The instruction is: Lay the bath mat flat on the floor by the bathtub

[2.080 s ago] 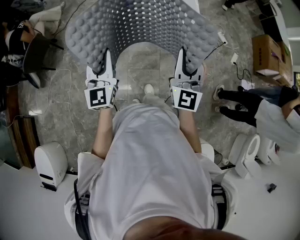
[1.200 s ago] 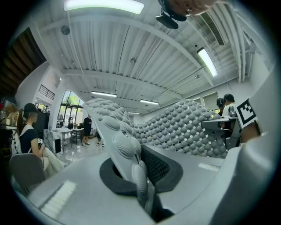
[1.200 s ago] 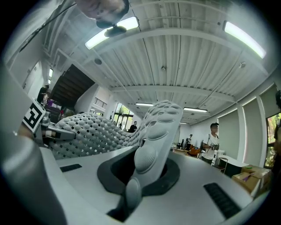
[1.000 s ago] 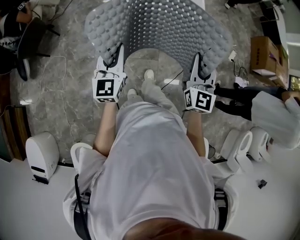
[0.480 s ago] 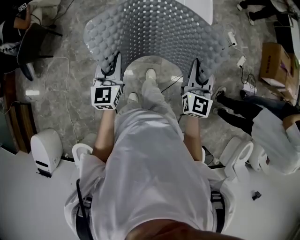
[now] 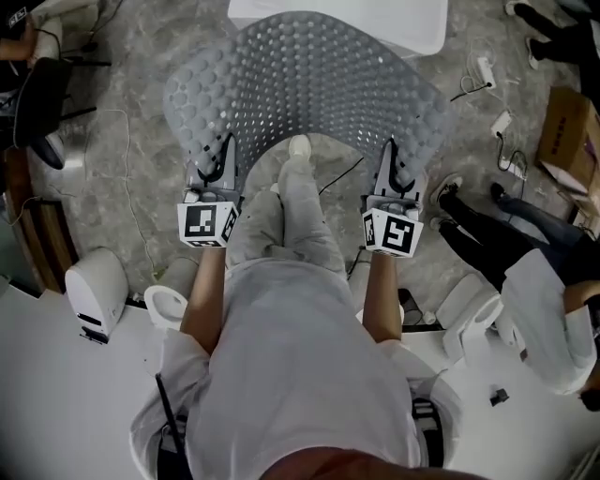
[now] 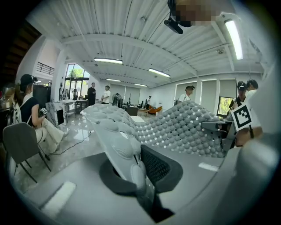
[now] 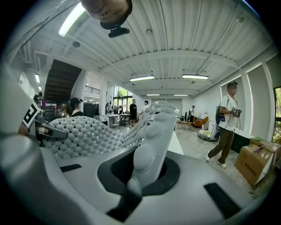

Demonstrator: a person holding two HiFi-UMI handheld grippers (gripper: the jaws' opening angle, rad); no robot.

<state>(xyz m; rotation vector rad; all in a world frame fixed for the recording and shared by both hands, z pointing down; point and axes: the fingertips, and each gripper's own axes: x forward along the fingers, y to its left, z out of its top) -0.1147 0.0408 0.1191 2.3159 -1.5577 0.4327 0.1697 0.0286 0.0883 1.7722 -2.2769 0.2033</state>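
Note:
The grey bath mat point(image 6: 309, 84), covered in round bumps and small holes, hangs arched in the air in front of the person, above the marble floor point(image 6: 122, 197). Its far edge reaches toward the white bathtub point(image 6: 337, 23) at the top of the head view. My left gripper point(image 6: 217, 161) is shut on the mat's near left corner, and my right gripper point(image 6: 395, 165) is shut on the near right corner. In the left gripper view the mat point(image 7: 184, 127) runs out from the pinched jaws point(image 7: 138, 176). The right gripper view shows the mat's edge point(image 8: 151, 140) clamped the same way point(image 8: 131, 184).
The person's foot point(image 6: 298, 148) stands under the mat's arch. A bystander's dark trousers point(image 6: 487, 234) and a cardboard box point(image 6: 572, 141) are at the right. A chair point(image 6: 37, 103) stands at the left, white fixtures point(image 6: 94, 295) at the lower left. Cables and a power strip point(image 6: 486, 70) lie on the floor.
The person has stepped forward with the mat, so the bathtub's white edge now shows above it. Both grippers keep their hold on the mat's corners.

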